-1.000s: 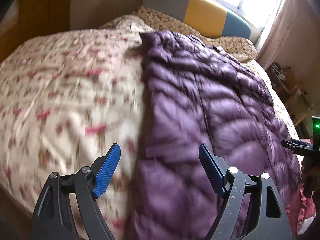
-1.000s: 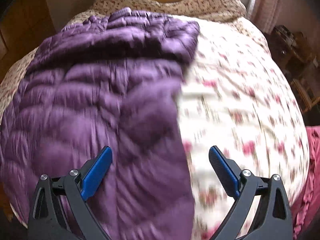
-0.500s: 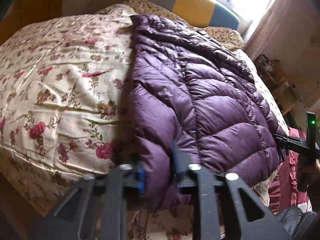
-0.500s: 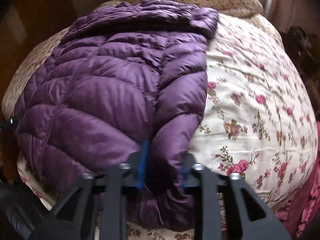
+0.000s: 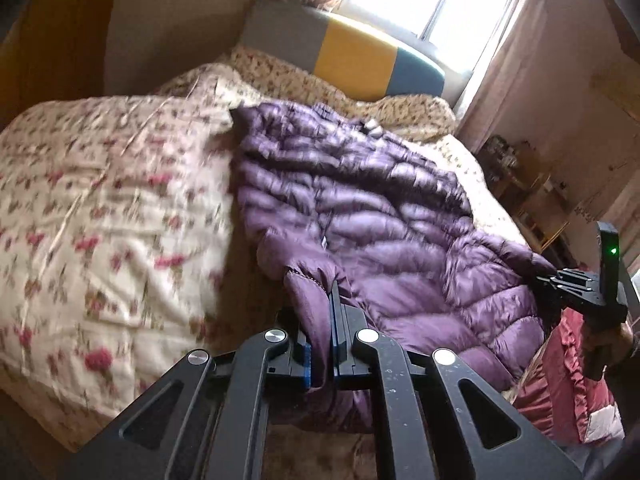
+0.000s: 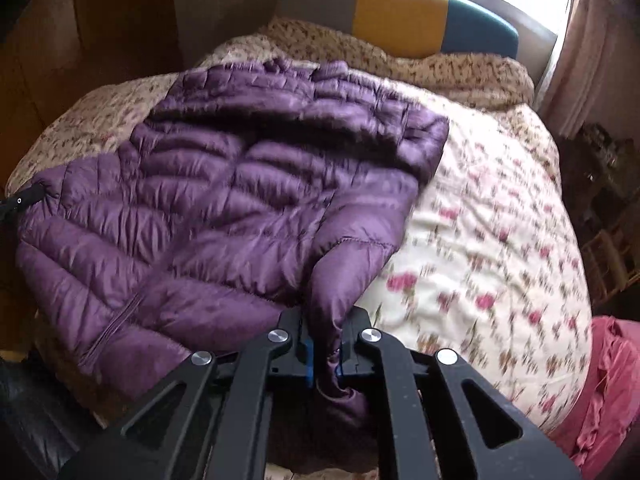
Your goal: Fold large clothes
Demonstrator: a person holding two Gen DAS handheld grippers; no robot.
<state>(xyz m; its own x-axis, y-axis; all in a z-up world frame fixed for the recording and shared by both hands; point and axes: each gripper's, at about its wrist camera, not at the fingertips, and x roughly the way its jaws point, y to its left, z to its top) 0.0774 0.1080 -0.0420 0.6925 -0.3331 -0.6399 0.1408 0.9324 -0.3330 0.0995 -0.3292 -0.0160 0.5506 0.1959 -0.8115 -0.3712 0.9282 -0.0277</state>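
A purple quilted down jacket (image 5: 380, 216) (image 6: 224, 208) lies spread on a floral quilt, collar toward the headboard. My left gripper (image 5: 322, 332) has its jaws closing tight on the jacket's near left hem corner, and fabric is pinched between the blue pads. My right gripper (image 6: 324, 344) is closing the same way on the near right hem corner, with a bunch of purple fabric between its pads. Both corners are lifted off the quilt. The right gripper (image 5: 580, 292) also shows at the jacket's far edge in the left wrist view, with a hand on it.
The floral quilt (image 5: 100, 208) (image 6: 480, 240) covers the bed on both sides of the jacket. A grey, yellow and blue headboard (image 5: 352, 56) stands under a bright window. Pink bedding (image 6: 608, 380) hangs at the bed's right side. Wooden shelving (image 5: 532, 200) stands at the right.
Both grippers went from wide open above the jacket to shut on its near hem corners. They have since risen, lifting the hem off the quilt.
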